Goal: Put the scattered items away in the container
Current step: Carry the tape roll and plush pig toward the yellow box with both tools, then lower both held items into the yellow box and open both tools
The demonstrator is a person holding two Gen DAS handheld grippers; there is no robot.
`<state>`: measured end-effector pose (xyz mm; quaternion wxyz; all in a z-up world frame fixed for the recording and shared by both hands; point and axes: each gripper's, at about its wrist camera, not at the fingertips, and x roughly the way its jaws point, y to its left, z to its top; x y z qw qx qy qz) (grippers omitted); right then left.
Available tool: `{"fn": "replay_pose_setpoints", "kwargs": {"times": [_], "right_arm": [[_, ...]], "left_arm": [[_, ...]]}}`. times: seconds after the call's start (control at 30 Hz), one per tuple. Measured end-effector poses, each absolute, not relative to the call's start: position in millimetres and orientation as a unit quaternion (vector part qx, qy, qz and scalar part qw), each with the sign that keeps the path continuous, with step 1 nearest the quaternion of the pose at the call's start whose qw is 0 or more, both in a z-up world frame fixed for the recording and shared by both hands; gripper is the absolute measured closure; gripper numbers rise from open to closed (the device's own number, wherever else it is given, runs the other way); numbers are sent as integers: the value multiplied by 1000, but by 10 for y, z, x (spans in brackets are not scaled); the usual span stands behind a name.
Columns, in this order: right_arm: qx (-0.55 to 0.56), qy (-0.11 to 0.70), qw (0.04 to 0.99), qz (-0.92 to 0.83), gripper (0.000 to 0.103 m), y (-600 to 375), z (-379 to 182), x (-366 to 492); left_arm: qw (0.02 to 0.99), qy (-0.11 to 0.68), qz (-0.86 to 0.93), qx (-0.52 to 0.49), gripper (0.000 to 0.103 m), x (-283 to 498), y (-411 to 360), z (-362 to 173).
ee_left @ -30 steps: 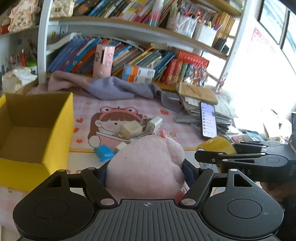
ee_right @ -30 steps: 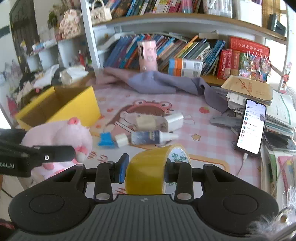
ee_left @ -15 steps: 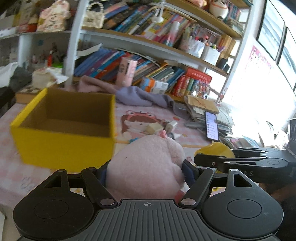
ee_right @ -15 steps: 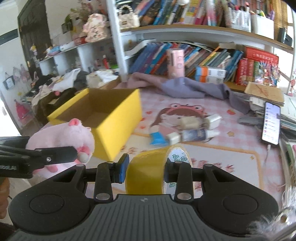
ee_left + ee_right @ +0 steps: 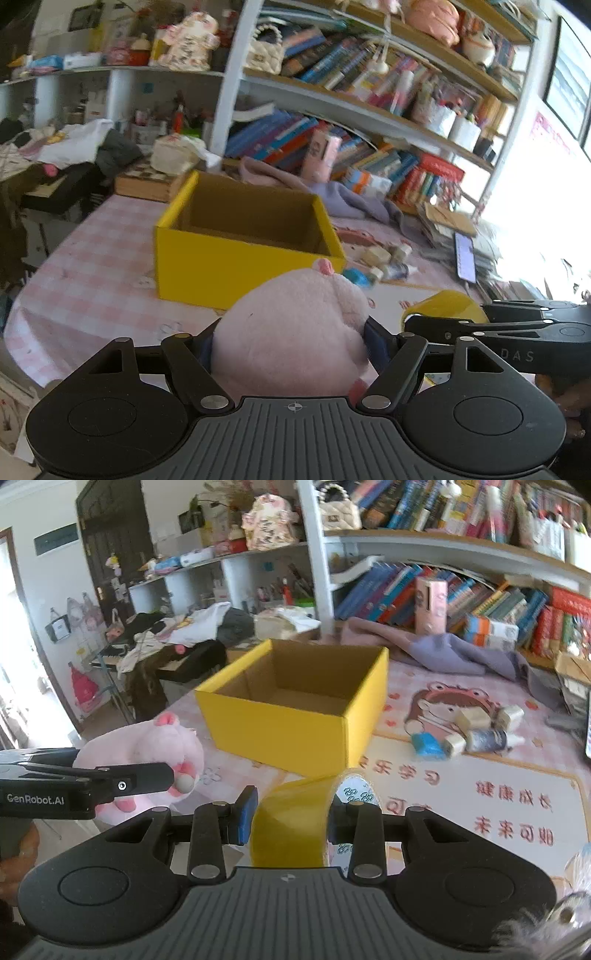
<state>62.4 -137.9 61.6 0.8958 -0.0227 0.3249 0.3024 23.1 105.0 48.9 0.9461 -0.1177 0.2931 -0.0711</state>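
An open yellow cardboard box point(image 5: 295, 716) with a plain brown inside stands on a table covered by a pink-and-white checked cloth point(image 5: 96, 266); nothing is visible in the part of its interior that shows. In front of the box, above the cloth, both grippers carry an item. The left gripper point(image 5: 291, 347) is clamped on a soft pink plush toy point(image 5: 295, 332) with a small darker pink ear, its blue-padded fingers pressing into the plush from both sides. The right gripper point(image 5: 291, 816) is closed tightly on a roll of yellow packing tape point(image 5: 291, 823), held across its width with one blue pad on each flat side, the white printed core facing right. In the right wrist view the plush toy hangs to the left of the tape roll, near the box's front corner.

Right of the box, on a cartoon-girl mat point(image 5: 450, 709), a loose cluster remains: a small blue block point(image 5: 426, 746), two cream-coloured cubes point(image 5: 472, 718), and a small bottle with a white cap point(image 5: 491, 740) lying on its side. A lilac cloth point(image 5: 443, 653) is bunched behind the box, under a shelf packed with books point(image 5: 480, 598). A smartphone point(image 5: 464, 256) with a lit screen lies at the right, on a stack of papers.
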Motion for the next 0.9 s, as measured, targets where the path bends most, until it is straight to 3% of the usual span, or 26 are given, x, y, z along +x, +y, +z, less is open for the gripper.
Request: {"fn": "replay_pose_setpoints", "kwargs": {"times": [0.47,0.9], "right_arm": [[-68,254,902,343,69,-861,992,1314],[-124,237,895,356,69,-288,634,2706]], "left_arm": [[964,249,-55,-69,27,856,1339,840],[954,295,-53,4,27,2499,1333,671]]}}
